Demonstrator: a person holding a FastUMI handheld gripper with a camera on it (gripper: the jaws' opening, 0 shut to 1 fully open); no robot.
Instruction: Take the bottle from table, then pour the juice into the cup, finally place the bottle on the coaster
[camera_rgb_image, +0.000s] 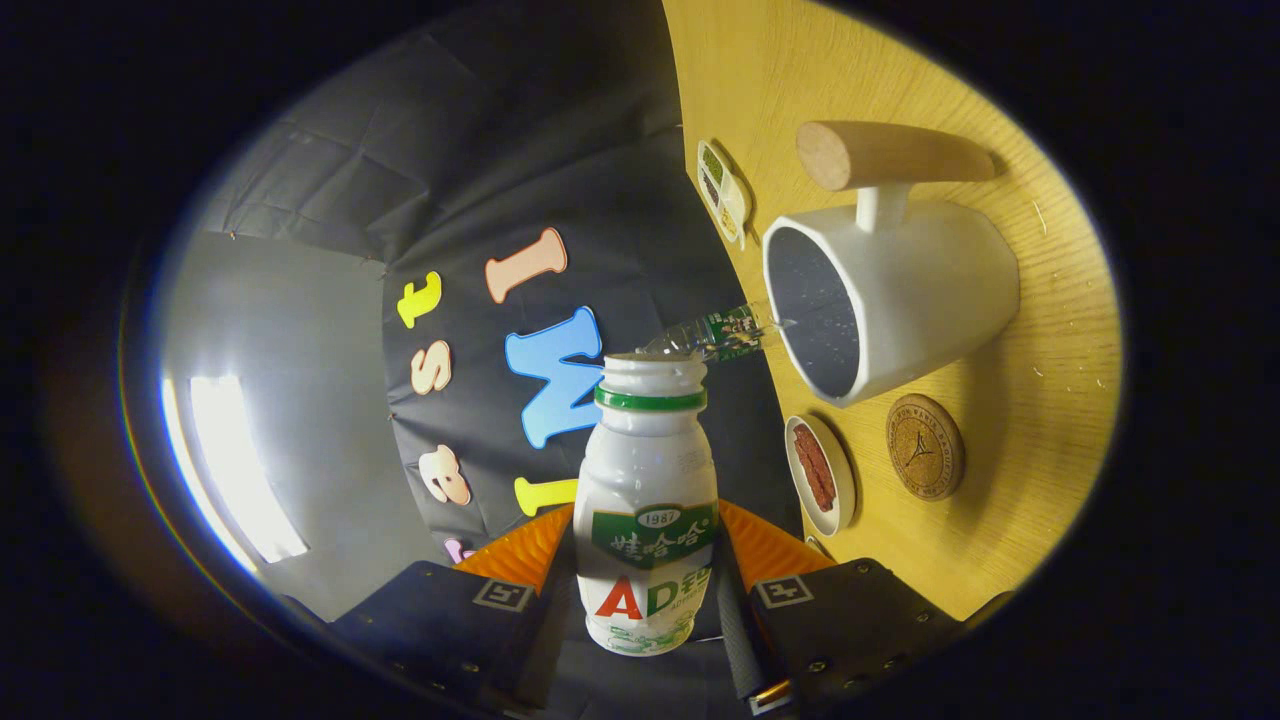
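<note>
Pouring under way: gripper (645, 590) clamps the white juice bottle (647, 520) between both fingers, tipped so its stream arcs right into the white cup (890, 300), cork coaster (925, 446) waiting just beside.

The bottle (647, 505) sits between the two fingers of the hand-held gripper (645, 590), both pressing its sides, its open mouth pointing away from them. From the mouth a stream (722, 333) runs toward two o'clock into the cup (905, 300) on the table (1040, 420). The cup's handle (890, 155) lies at twelve o'clock of the cup. The coaster (925, 446) lies just at six o'clock of the cup, a small dish (822, 474) at nine o'clock of the coaster. Another small tray (724, 190) lies at ten o'clock of the cup.
</note>
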